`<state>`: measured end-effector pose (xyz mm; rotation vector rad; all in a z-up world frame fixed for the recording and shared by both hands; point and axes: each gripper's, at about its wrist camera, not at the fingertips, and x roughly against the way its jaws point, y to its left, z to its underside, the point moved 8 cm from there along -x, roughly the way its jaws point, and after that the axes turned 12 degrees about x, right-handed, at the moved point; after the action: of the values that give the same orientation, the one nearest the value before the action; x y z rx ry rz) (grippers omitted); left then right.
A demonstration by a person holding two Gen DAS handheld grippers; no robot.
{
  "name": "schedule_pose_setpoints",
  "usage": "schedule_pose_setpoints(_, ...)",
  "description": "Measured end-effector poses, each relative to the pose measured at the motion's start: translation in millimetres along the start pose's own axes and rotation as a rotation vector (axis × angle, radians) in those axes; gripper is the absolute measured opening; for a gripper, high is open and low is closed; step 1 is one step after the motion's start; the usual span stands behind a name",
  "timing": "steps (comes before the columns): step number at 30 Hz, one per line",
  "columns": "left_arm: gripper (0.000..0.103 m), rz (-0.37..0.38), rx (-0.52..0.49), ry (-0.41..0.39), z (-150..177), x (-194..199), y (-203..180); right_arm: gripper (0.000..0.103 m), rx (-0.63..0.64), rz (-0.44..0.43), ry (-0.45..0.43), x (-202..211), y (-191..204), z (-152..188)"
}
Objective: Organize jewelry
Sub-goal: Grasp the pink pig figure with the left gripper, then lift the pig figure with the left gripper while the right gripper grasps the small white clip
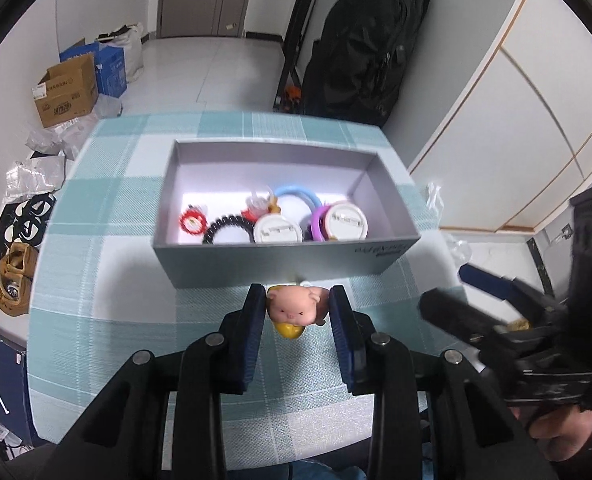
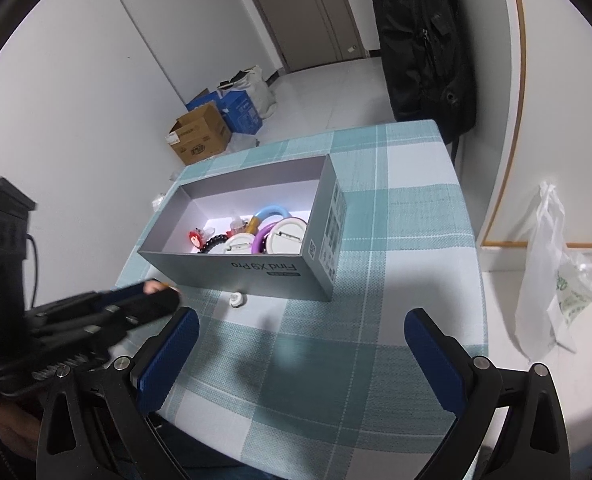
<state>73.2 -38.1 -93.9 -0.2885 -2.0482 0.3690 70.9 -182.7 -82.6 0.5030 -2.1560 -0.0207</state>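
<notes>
Got the pig charm [image 1: 294, 309] pinched in my left hand-held gripper [image 1: 298, 312]; grey box [image 1: 280, 264] sits just beyond it. Right hand-held gripper [image 2: 302, 354] spread, empty.

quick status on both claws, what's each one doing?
Left claw: closed on the pink pig charm.
Right claw: open, nothing between its pads, over the checked tablecloth.

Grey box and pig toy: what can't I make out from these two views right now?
- Box floor, near strip: left view, front wall hides it.
- Pig underside: left view, left gripper pads cover its sides.
- Pig, right view: blurred left gripper hides most.
- Small white piece: right view, too small.
</notes>
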Motion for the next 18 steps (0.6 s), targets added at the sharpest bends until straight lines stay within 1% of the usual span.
schedule_pose_setpoints(4,0.027,0.013,0.013,-0.038,-8,10,4,0.103,0.007,-0.003,0.017,-6,5,2)
schedule_pose_setpoints(7,0.027,-0.003,0.013,-0.079,-16,21,11,0.103,0.011,-0.040,0.045,-14,14,5)
schedule_pose_setpoints(12,0.027,0.010,0.059,-0.108,-23,34,27,0.102,0.030,-0.079,0.078,-25,29,10)
schedule_pose_setpoints(15,0.027,0.020,0.099,-0.106,-23,39,38,0.094,0.055,-0.097,0.099,-33,39,11)
schedule_pose_setpoints(16,0.027,0.030,0.115,-0.102,-23,39,41,0.089,0.059,-0.106,0.105,-36,42,12)
schedule_pose_setpoints(17,0.027,0.039,0.127,-0.101,-24,40,44,0.086,0.061,-0.115,0.118,-41,46,13)
schedule_pose_setpoints(18,0.027,0.043,0.135,-0.101,-24,40,47,0.084,0.064,-0.119,0.131,-46,49,14)
